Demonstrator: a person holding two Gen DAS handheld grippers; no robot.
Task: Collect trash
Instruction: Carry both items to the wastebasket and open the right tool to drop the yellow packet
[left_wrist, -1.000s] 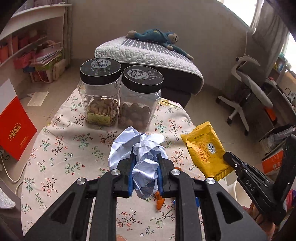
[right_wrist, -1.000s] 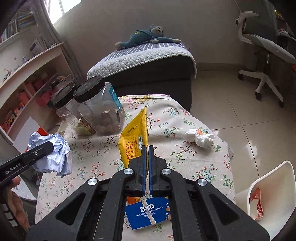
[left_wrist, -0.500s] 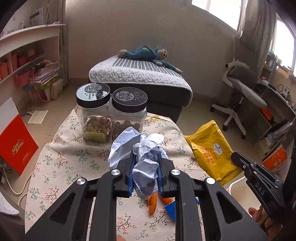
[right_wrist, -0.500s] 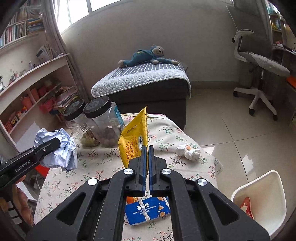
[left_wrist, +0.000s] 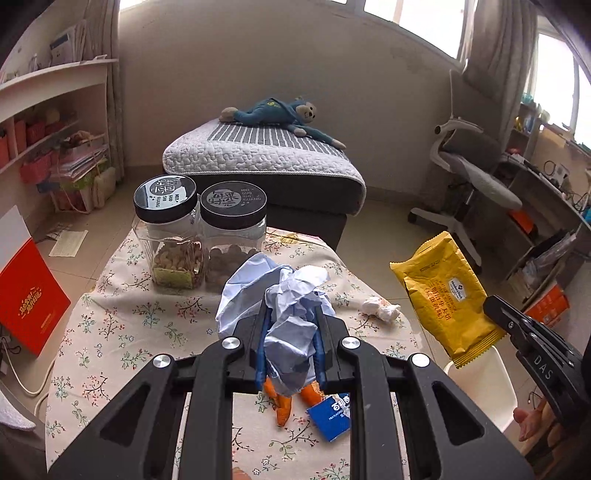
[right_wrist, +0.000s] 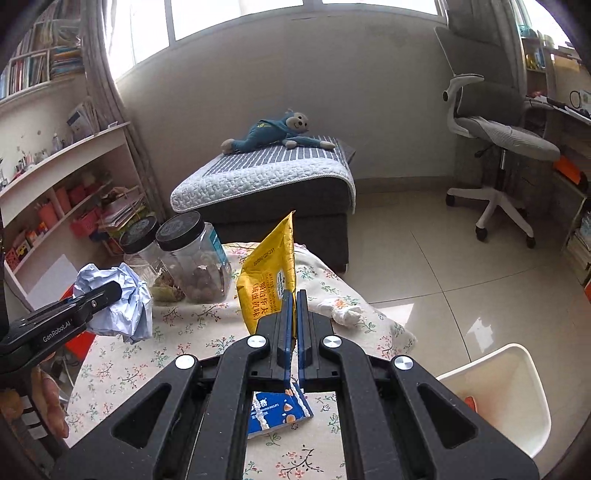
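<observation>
While both grippers are held up above the table (left_wrist: 110, 332), the biggest thing under them is its flowered cloth, which carries what is not yet collected. At the far side two jars (left_wrist: 201, 236) stand close together with lids on; they hold food, so I judge they are not trash and stay there. To the right of the table, lower down, a white bin (right_wrist: 509, 391) waits on the floor with its mouth open, and something red-orange lies already inside, so this is probably where the trash goes. The right gripper (right_wrist: 291, 325) has its jaws pressed together on the bottom edge of a yellow packet (right_wrist: 269, 280), which stands up from the fingers, clear of the cloth. The left gripper (left_wrist: 290, 343) is clamped on a ball of pale blue paper (left_wrist: 280, 295), and the soft paper bulges out above the jaws. Both pieces are lifted, I think, to be carried over to the bin. On the cloth remain a blue wrapper (right_wrist: 279, 410) near the front edge, orange scraps (left_wrist: 284, 400) beside it, and a small white tissue (left_wrist: 380, 310) near the right edge.
</observation>
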